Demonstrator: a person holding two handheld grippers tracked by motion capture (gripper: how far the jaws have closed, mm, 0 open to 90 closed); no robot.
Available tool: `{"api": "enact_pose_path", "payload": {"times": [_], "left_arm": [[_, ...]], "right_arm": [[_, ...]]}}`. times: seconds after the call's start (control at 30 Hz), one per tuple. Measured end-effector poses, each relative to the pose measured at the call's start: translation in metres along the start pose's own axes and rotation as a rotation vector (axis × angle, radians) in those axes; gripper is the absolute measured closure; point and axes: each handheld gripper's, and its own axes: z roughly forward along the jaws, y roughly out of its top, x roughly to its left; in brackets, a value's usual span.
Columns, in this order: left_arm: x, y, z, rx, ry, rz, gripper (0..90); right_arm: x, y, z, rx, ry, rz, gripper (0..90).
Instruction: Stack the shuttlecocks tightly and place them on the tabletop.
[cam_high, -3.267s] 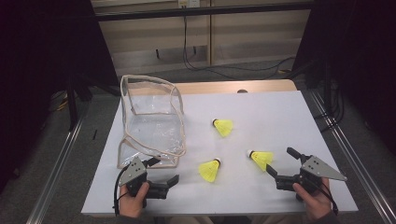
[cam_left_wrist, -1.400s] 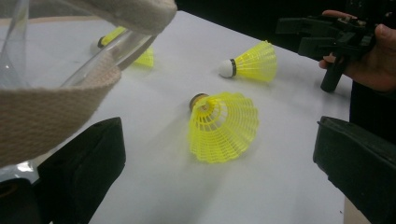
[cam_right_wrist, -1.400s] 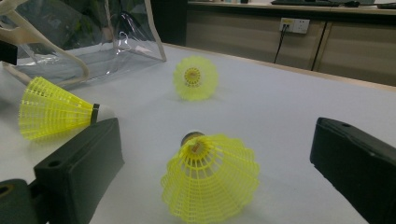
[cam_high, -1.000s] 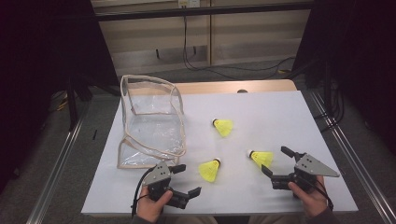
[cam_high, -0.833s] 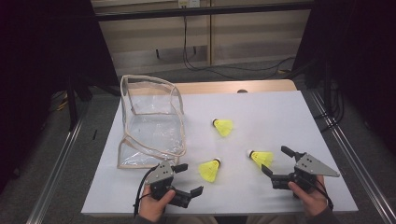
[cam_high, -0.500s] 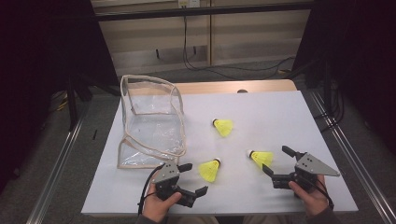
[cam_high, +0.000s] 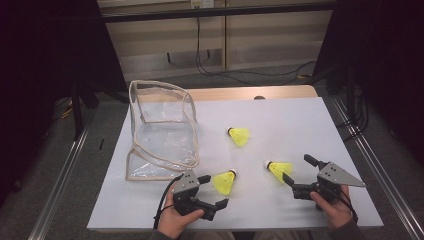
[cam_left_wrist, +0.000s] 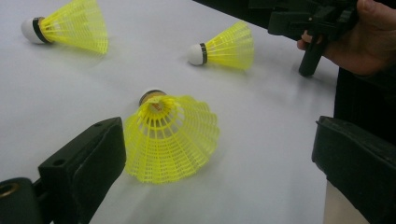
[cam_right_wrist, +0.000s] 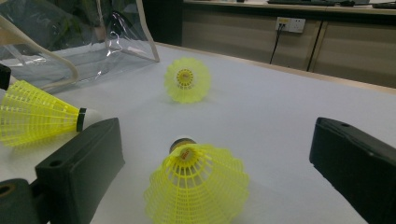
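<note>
So we're at the reach-in stage here, nothing picked up yet. Our left gripper (cam_high: 211, 192) sits low and left of centre in the high view with its jaws spread wide, and the nearest yellow mesh shuttlecock with the white cork tip (cam_high: 224, 182) lies on its side right in front of them. In the left gripper view that shuttlecock (cam_left_wrist: 171, 136) has its skirt facing us, just beside the left-hand jaw and not touching as far as we can tell, with a wide gap to the other jaw.

Same story on the other side: our right gripper (cam_high: 297, 175) is wide open at lower right of the high view, pointed at the second yellow mesh shuttlecock (cam_high: 279, 169), which shows skirt-first at bottom centre of the right gripper view (cam_right_wrist: 198, 184), between the jaws but ungripped.

We reckon the next move is easing each gripper forward so the skirt sits centred, then closing gently, since that mesh looks like it would squash or skitter away.

Room-wise we're fine. The white table top (cam_high: 310, 125) is bare through the middle, the third yellow shuttlecock (cam_high: 240, 135) lies well apart near centre frame, and the clear plastic pouch with beige trim (cam_high: 161, 131) stands open at upper left. Only thing to mind is the near table edge, right under both hands.
</note>
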Motion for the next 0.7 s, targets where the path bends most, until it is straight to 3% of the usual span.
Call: {"api": "enact_pose_path", "payload": {"times": [0.5,0.7], "left_arm": [[0.0025,-0.0003,0.0029,0.06,0.043,0.025,10.2],[0.0065,-0.0012,0.0028,0.057,0.065,0.015,11.7]], "right_arm": [[0.0019,0.001,-0.0005,-0.002,-0.002,-0.007,2.1],[0.0023,0.001,0.0001,-0.004,-0.002,-0.012,2.1]]}}
